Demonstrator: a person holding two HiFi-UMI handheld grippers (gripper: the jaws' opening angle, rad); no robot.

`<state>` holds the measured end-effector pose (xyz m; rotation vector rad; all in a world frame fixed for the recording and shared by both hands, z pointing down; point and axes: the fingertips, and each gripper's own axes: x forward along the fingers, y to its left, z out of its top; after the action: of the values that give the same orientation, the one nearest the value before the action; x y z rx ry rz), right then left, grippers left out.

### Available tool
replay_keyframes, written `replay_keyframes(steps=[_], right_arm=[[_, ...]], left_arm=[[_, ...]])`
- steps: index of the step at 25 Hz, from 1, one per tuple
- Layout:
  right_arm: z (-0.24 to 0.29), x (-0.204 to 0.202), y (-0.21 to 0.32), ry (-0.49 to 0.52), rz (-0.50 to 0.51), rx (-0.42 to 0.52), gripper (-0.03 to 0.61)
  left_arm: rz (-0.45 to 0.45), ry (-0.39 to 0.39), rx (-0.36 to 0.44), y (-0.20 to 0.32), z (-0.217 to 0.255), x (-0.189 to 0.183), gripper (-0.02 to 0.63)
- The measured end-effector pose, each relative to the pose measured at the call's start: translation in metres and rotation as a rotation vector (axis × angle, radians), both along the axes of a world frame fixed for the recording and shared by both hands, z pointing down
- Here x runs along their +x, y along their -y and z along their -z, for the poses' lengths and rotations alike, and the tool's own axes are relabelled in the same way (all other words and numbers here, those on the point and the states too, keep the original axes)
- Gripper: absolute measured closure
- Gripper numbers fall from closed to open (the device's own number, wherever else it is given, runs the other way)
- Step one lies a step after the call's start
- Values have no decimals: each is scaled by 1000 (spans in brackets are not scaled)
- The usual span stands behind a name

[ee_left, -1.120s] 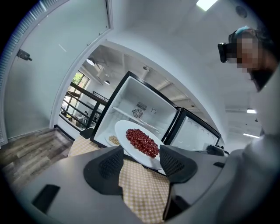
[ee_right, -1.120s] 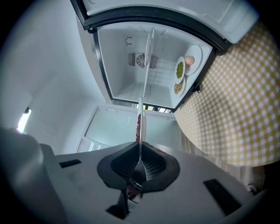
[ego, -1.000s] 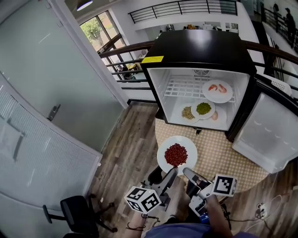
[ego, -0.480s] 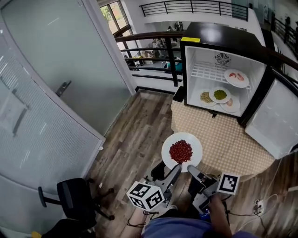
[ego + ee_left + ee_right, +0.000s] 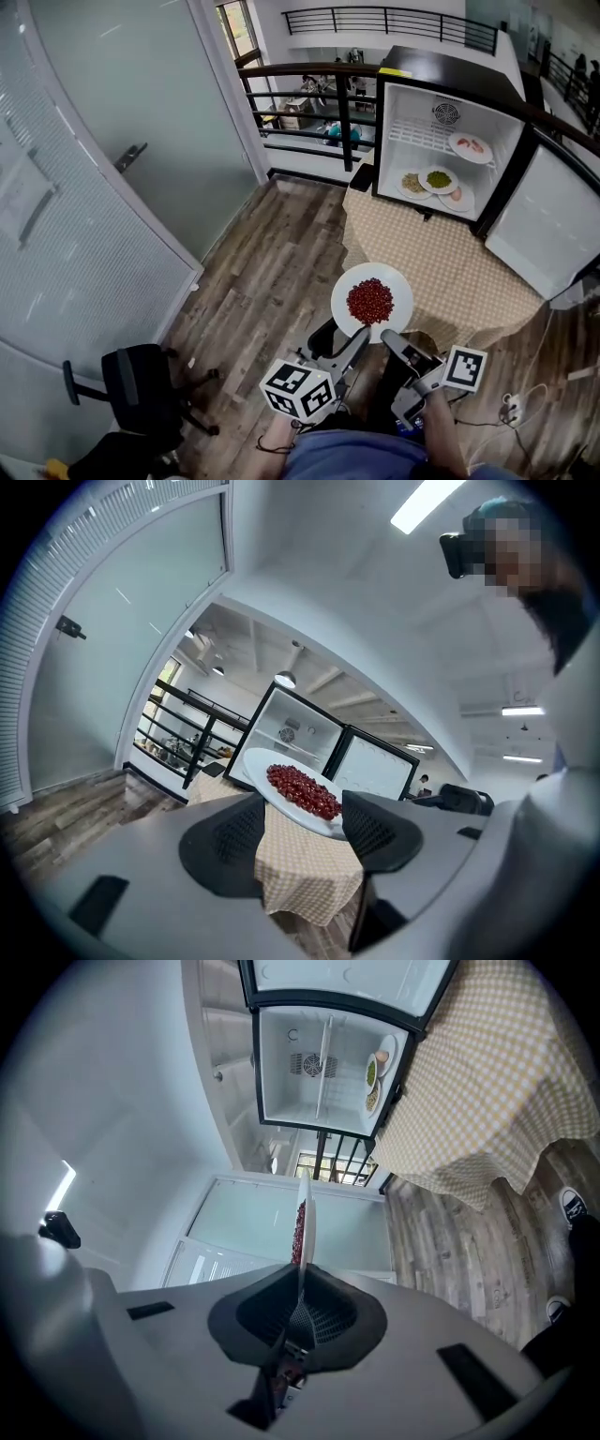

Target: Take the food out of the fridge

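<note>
**Item:** round white plate (image 5: 400,287), heaped with small red food (image 5: 369,300).
**Position:** held in the air over the near left corner of the checked-cloth surface (image 5: 459,272). It is now carried further from the open black-topped fridge (image 5: 450,70) than a second ago.
**Right tongs** (image 5: 388,337): clamped tight on the plate's near rim.
**Left tongs** (image 5: 359,336): jaws spread, the rim resting at one jaw, unclamped.
**Status:** one dish is judged extracted; several plates of food (image 5: 438,180) are left inside the fridge.
</note>
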<state>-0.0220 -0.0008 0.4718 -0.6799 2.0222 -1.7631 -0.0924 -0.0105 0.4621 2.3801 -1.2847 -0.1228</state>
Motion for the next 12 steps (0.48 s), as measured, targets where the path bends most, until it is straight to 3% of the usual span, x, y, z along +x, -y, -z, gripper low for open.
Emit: replay_keyframes(steps=[12], right_arm=[[5,35,-47,-57,-113,49,552]], left_arm=[[-120,-15,21,-38,2,37,347]])
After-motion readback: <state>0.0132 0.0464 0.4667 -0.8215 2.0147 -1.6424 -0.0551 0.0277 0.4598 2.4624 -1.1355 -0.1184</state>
